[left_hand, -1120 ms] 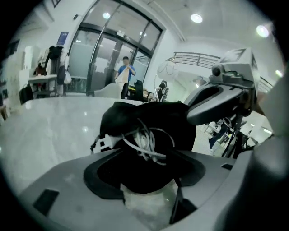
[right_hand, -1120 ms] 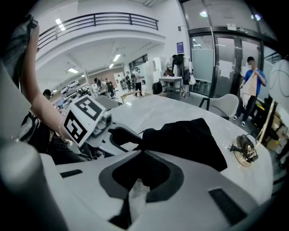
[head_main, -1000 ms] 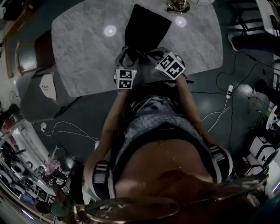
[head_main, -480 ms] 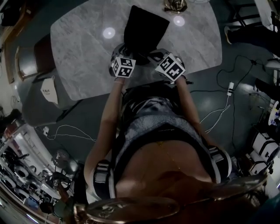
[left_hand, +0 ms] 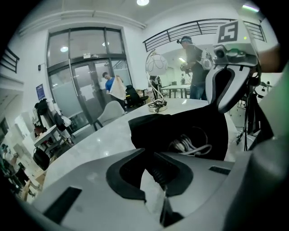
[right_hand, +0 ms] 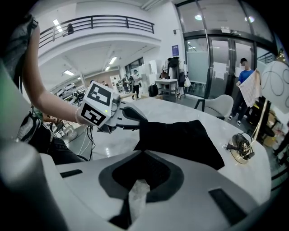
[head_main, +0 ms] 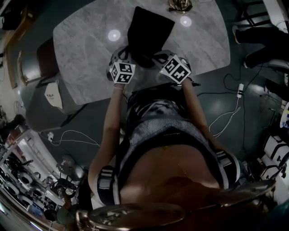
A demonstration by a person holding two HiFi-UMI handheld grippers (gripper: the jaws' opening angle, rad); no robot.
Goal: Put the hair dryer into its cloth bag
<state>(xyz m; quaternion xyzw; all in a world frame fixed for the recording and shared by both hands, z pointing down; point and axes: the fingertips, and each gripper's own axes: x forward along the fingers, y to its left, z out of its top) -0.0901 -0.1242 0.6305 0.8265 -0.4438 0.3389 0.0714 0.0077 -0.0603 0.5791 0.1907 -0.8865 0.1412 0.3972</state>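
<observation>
**Both tools are gripping the near mouth of the bag, with the load lying beyond them**

At the near edge of the worktop [head_main: 86,49], the person is holding the two tools side by side. The left tool [left_hand: 150,158] has just been closing its jaws, and black cloth is sitting between them, so it is now clenching the left side of the bag's mouth. The right tool [right_hand: 141,153] is clamping tight on the right side of the same rim, with dark fabric filling its jaws.

The cloth bag [head_main: 149,29] is lying flat with its long axis running straight away from the person, its mouth at the near end and its closed end pointing far. A coiled pale cord [left_hand: 192,143] is showing inside the gaping mouth, just beyond the left tool. The hair dryer is therefore probably already sitting inside, though its body is not showing.

Neither tool is nearer than the other, as each is holding its own corner. The coming move probably turns on that line, drawing the rim up or together while the weight is resting farther in.

A gold-coloured stand [head_main: 180,5] is sitting at the far edge, clear of the bag.
</observation>
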